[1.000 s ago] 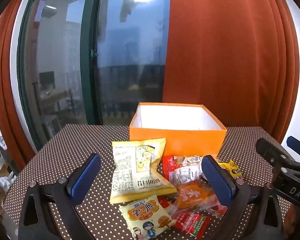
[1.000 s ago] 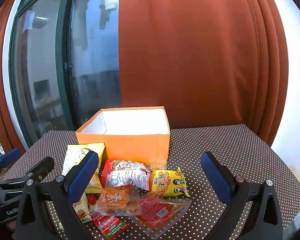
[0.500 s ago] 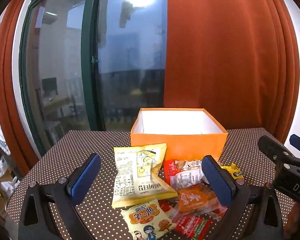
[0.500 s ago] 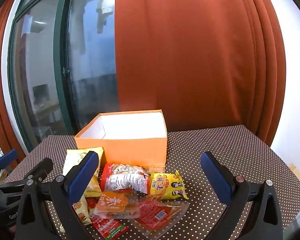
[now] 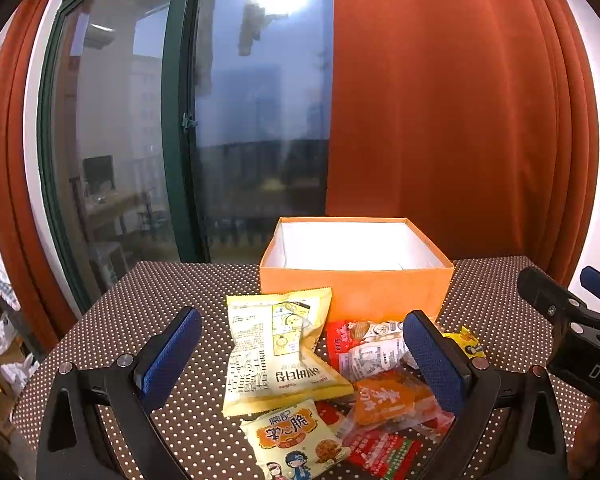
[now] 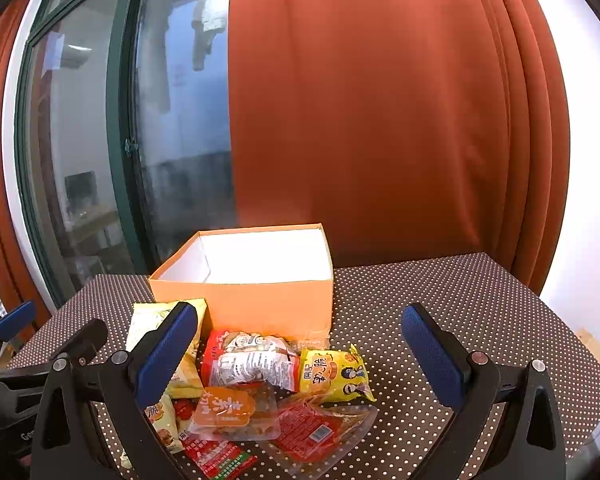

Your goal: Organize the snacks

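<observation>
A dotted brown table (image 5: 148, 312) stands before a dark window and rust-red curtains. Both grippers hover low at its near edge, side by side. The left gripper (image 5: 300, 364) has its jaws spread wide and holds nothing; the right gripper (image 6: 296, 360) is the same, wide and bare.

Closest under the left gripper lies a small cartoon packet (image 5: 296, 440), with a red flat pack (image 5: 384, 450) beside it. Just ahead, between its fingers, sits a big pale-yellow bag (image 5: 276, 352). Between the right gripper's fingers are an orange sachet (image 6: 226, 410) and a clear red pouch (image 6: 320, 432), then a red-and-white pack (image 6: 252, 360) and a yellow packet (image 6: 334, 374) a little further on. All lie in one loose heap, overlapping.

Beyond the heap, touching its far side, is the orange box (image 5: 356, 296), open; its floor is out of sight.

I judge the sorting has not begun: no snack is gripped. The next move calls for dropping onto one top-lying packet, probably the big bag or the orange sachet, pinching an edge and carrying it forward over the box wall.
</observation>
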Available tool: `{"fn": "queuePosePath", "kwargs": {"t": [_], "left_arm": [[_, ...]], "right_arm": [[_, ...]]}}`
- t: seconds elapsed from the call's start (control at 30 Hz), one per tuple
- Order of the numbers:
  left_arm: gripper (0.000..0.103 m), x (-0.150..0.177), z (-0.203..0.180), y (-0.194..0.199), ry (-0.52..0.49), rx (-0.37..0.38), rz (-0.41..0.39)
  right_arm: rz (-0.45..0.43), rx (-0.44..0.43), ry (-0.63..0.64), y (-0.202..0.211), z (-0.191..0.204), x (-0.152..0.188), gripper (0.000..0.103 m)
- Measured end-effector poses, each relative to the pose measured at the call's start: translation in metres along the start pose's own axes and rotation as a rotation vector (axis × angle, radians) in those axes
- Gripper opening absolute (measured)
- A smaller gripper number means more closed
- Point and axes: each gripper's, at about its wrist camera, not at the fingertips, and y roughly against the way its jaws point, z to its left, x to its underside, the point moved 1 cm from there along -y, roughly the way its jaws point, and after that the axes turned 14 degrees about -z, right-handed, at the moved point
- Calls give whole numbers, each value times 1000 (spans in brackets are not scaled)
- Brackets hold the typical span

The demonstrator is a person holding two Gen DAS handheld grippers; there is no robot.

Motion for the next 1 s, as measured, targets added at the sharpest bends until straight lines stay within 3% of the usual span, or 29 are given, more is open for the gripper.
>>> {"fn": "queuePosePath", "kwargs": {"t": [1.0], "left_arm": [[98,5,-3,5,30,24,-7]], "right_arm": [[-11,-2,-5,5,6,1,103]]}}
